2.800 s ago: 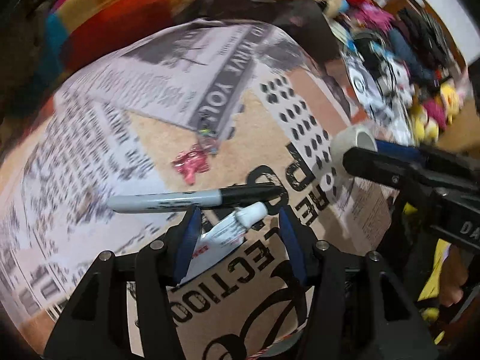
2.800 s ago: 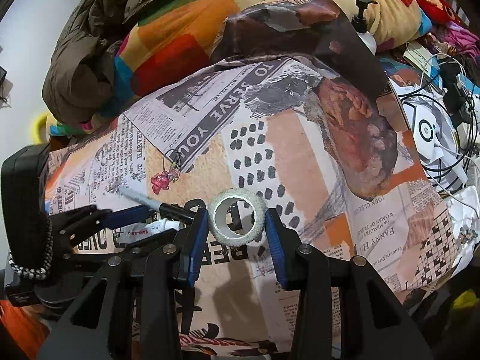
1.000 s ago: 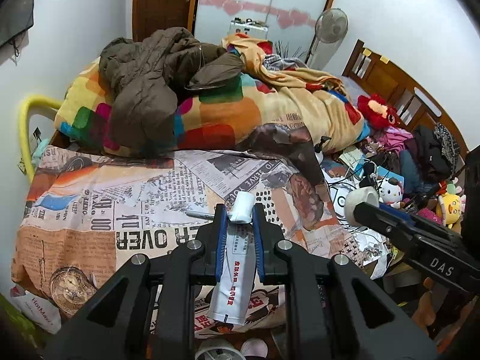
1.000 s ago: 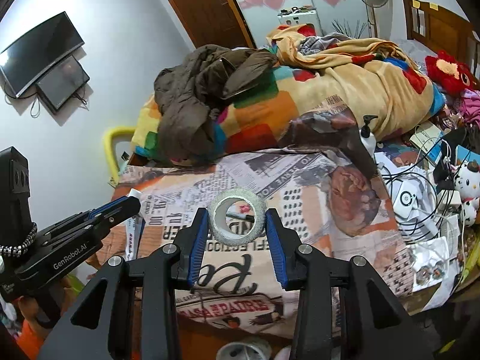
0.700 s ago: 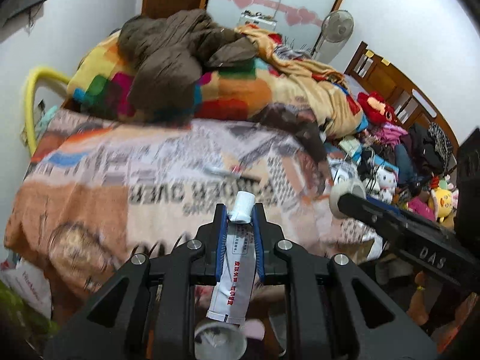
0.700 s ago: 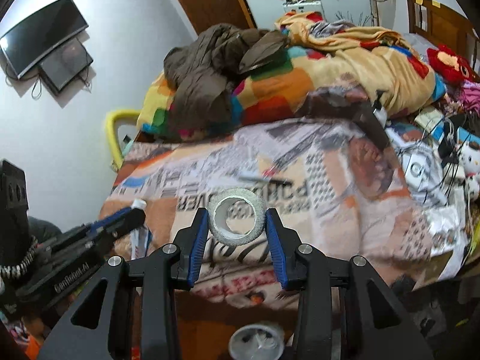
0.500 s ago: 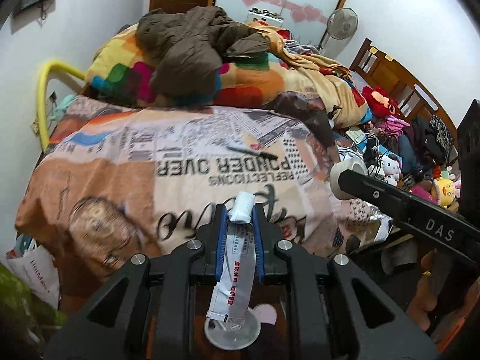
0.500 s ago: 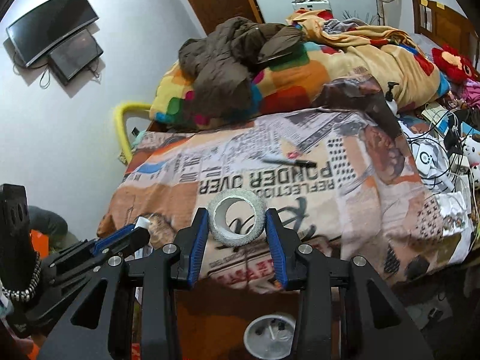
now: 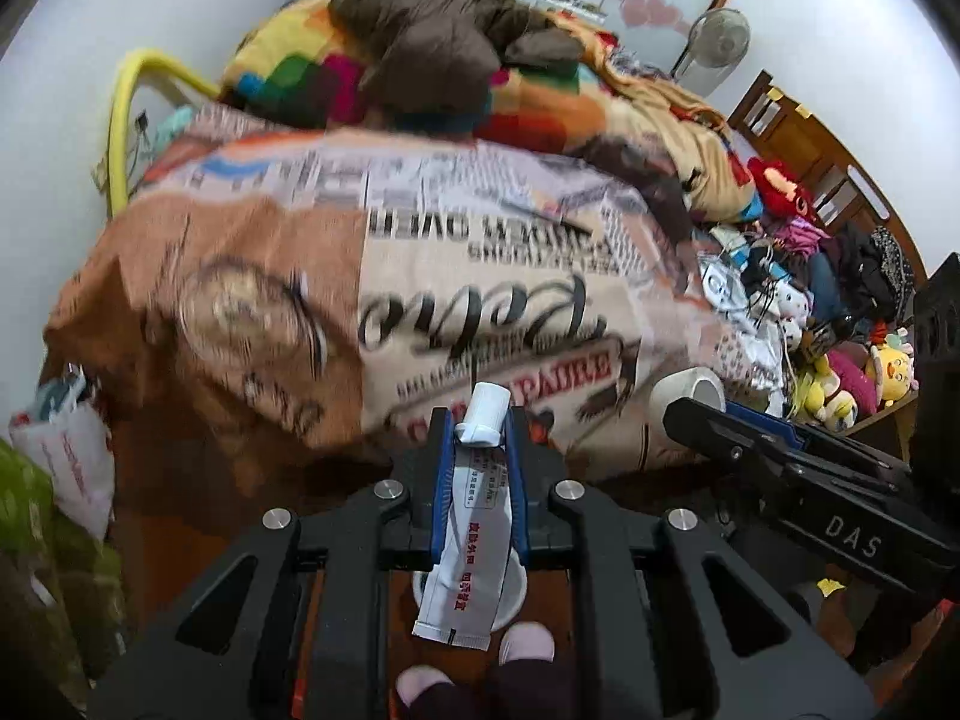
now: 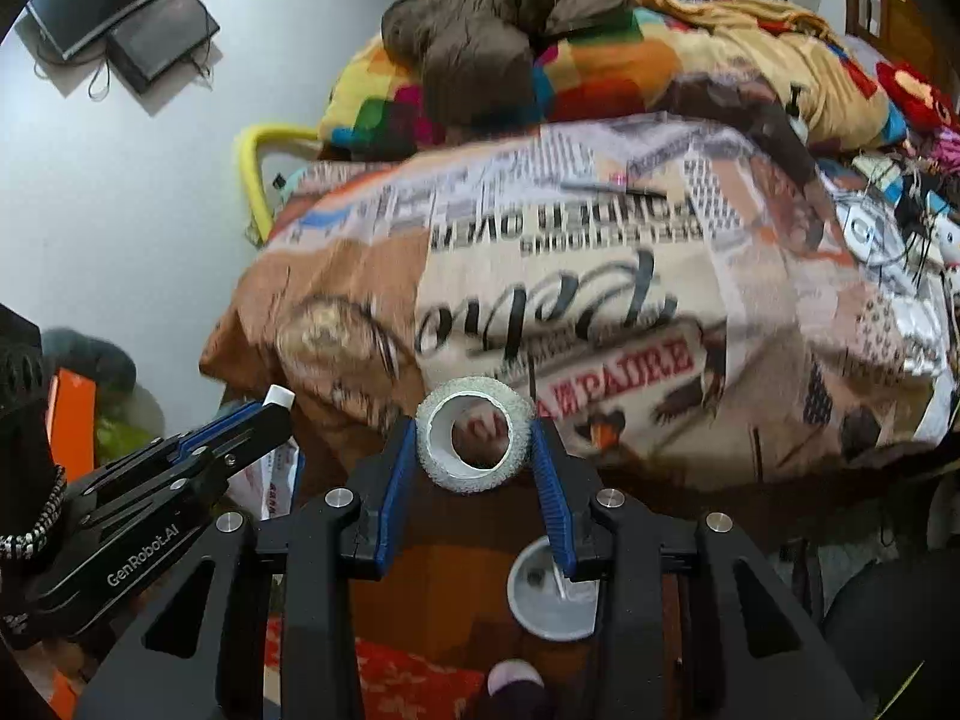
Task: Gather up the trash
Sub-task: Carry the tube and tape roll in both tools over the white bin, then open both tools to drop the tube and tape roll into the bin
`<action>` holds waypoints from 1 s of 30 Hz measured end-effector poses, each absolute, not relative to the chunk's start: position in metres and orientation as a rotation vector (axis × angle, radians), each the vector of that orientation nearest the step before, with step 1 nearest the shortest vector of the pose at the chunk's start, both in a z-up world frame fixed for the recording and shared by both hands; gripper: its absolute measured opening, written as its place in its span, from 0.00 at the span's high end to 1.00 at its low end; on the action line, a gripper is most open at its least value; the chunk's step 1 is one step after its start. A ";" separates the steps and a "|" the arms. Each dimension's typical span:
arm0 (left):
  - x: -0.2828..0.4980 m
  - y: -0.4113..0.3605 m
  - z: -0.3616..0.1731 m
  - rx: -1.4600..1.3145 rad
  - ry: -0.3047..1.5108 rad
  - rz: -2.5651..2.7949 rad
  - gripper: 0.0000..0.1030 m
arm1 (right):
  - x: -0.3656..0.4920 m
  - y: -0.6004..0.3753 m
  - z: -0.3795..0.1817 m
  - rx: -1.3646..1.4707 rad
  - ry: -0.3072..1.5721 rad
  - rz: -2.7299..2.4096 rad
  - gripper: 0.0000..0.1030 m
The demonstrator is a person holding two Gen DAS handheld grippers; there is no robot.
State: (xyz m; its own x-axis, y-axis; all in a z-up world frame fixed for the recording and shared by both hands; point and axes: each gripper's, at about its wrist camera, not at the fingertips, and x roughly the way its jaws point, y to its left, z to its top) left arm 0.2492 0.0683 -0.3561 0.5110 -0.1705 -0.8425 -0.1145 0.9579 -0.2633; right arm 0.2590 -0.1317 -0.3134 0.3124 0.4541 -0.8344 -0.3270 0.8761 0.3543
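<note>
My left gripper is shut on a white squeeze tube with a white cap, which hangs down between the blue pads. Directly under the tube a small round white bin stands on the dark floor. My right gripper is shut on a grey-white tape roll, its hole facing the camera. The same bin shows just below and right of that roll, partly behind the right finger. Each gripper appears in the other's view, the right gripper and the left gripper. A black marker lies far back on the bed.
A bed with a newspaper-print blanket fills the space ahead, its foot edge hanging close to the bin. A white plastic bag sits on the floor at left. Toys and cables crowd the right. The person's slippered feet stand beside the bin.
Both grippers drew back from the bed and tipped downward, still holding the tube and the roll. The bed slid up the frames and the white bin came in under the fingers.
</note>
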 end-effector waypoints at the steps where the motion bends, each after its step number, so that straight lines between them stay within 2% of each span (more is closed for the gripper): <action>1: 0.246 0.065 -0.366 -0.312 1.058 -0.029 0.84 | 0.256 -0.132 -0.320 0.123 1.152 0.518 0.65; 13: 0.224 0.012 -0.496 -0.386 1.256 0.039 0.84 | 0.230 -0.173 -0.436 0.017 1.315 0.539 0.65; 21: 0.213 0.000 -0.566 -0.426 1.350 0.081 0.84 | 0.219 -0.183 -0.504 -0.028 1.390 0.558 0.65; 30: 0.192 0.003 -0.620 -0.432 1.429 0.111 0.85 | 0.207 -0.174 -0.562 0.021 1.478 0.592 0.65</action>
